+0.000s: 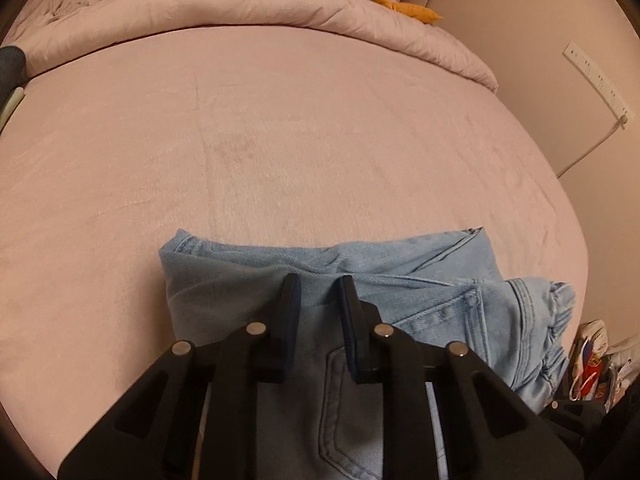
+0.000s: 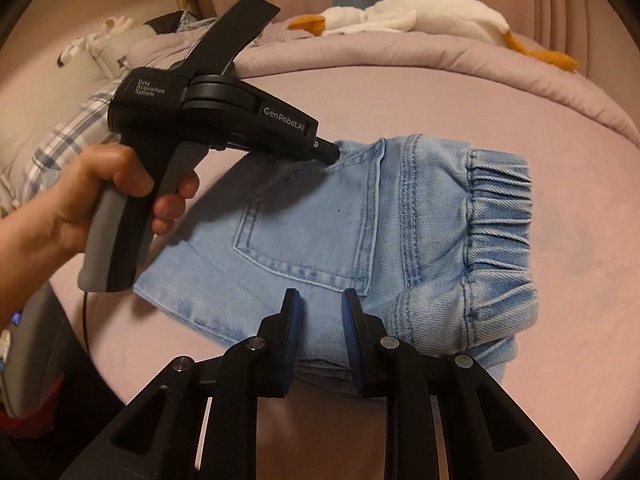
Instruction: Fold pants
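Observation:
Light blue denim pants (image 2: 320,220) lie folded into a compact bundle on the pink bed sheet (image 2: 560,160), back pocket up and elastic waistband to the right. A hand (image 2: 100,192) holds my left gripper (image 2: 332,155), which points down with its tip touching the denim above the pocket. In the left wrist view the left gripper (image 1: 316,284) is shut over the pants (image 1: 400,280), and I see no fabric pinched. My right gripper (image 2: 320,300) hovers over the bundle's near edge, its jaws a narrow gap apart with nothing between them.
A bunched pink duvet (image 1: 240,12) with a white and orange plush toy (image 2: 420,12) lies along the far end of the bed. Plaid cloth (image 2: 60,140) and pillows sit at the left. A white power strip (image 1: 596,80) hangs on the right wall.

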The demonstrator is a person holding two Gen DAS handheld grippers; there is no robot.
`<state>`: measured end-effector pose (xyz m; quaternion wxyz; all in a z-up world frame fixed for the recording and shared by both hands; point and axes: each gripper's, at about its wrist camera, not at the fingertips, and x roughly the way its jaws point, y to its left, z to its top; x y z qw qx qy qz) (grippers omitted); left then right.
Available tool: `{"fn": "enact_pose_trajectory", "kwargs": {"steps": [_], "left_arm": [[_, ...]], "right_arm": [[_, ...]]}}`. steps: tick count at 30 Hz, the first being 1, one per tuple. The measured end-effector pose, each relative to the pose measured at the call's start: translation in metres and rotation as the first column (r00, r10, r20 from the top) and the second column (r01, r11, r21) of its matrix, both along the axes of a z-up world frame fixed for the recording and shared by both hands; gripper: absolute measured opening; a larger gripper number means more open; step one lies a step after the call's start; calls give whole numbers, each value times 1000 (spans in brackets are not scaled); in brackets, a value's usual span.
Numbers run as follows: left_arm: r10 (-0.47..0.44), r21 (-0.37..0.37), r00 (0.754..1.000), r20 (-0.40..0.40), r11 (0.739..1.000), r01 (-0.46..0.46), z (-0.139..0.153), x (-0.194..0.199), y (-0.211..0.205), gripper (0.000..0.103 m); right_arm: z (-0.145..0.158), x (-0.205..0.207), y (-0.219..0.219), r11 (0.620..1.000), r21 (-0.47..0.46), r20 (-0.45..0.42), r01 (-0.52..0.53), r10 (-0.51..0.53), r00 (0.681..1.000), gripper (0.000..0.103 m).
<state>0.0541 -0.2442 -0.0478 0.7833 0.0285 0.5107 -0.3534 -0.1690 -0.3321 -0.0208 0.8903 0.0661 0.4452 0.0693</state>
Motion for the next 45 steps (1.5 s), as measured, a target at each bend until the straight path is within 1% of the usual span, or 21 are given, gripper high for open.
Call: {"fn": "enact_pose_trajectory", "kwargs": {"steps": [2, 4, 6, 8, 11, 13, 15, 16, 17, 20, 22, 24, 26, 28, 30, 31, 32, 37, 40, 43, 45], "left_arm": [[22, -23, 1000, 12, 1000, -22, 9, -5, 15, 18], [26, -46, 999, 38, 999, -25, 18, -15, 29, 17], [24, -80, 999, 45, 997, -20, 23, -31, 45, 19], [21, -93, 999, 40, 996, -17, 21, -50, 61, 20], [30, -103, 1000, -2, 994, -30, 6, -76, 85, 20], [39, -110, 999, -22, 993, -41, -6, -94, 98, 20], [47, -130, 999, 11, 990, -45, -9, -114, 110, 21], [49, -145, 999, 17, 988, -46, -9, -119, 114, 21], [53, -158, 999, 4, 986, -52, -10, -123, 119, 21], [74, -202, 995, -67, 975, -87, -15, -125, 131, 21], [82, -215, 993, -89, 971, -99, -16, -125, 134, 21], [88, -233, 989, -118, 966, -113, -16, -128, 139, 20], [100, -258, 981, -166, 956, -141, -18, -124, 142, 22], [110, -295, 967, -229, 939, -177, -20, -120, 146, 26], [112, -309, 961, -254, 932, -191, -19, -124, 153, 29], [119, -290, 961, -251, 938, -192, -19, -125, 154, 41], [118, -276, 960, -255, 942, -189, -19, -127, 155, 46], [99, -283, 964, -246, 944, -169, -19, -125, 150, 42], [76, -268, 969, -235, 953, -139, -19, -123, 141, 32], [67, -267, 969, -238, 955, -132, -21, -122, 137, 30], [67, -270, 970, -233, 954, -131, -22, -123, 138, 29]], "right_arm": [[7, 0, -5, 999, 33, -2, 5, -5, 1000, 25], [20, -7, -14, 996, 86, 47, 18, -22, 999, 25], [36, -8, -26, 993, 100, 108, 60, -71, 992, 25], [44, -2, -37, 991, 59, 137, 122, -129, 982, 25], [44, 14, -48, 984, 3, 162, 179, -177, 971, 25], [31, 25, -51, 976, -82, 127, 201, -190, 974, 25], [11, 29, -49, 974, -128, 69, 186, -179, 982, 25], [6, 27, -49, 974, -130, 73, 183, -175, 982, 25], [11, 23, -53, 975, -119, 80, 186, -177, 981, 25], [20, 20, -66, 976, -23, 26, 215, -214, 976, 25], [27, 18, -65, 972, 28, 6, 232, -233, 973, 27], [37, 13, -60, 975, 85, 35, 206, -210, 977, 45], [43, 15, -51, 977, 150, 55, 151, -160, 986, 50], [42, 27, -41, 976, 192, 41, 107, -117, 992, 50], [37, 48, -30, 970, 231, 2, 80, -83, 997, 50], [34, 60, -24, 968, 245, -19, 63, -61, 998, 50], [31, 72, -17, 968, 246, -37, 45, -36, 999, 50], [28, 124, 23, 982, 185, -71, -43, 57, 996, 50], [24, 148, 38, 987, 144, -102, -77, 92, 990, 50], [8, 177, 50, 990, 83, -193, -115, 130, 973, 50], [-9, 190, 60, 985, 54, -294, -162, 171, 940, 48]]}}
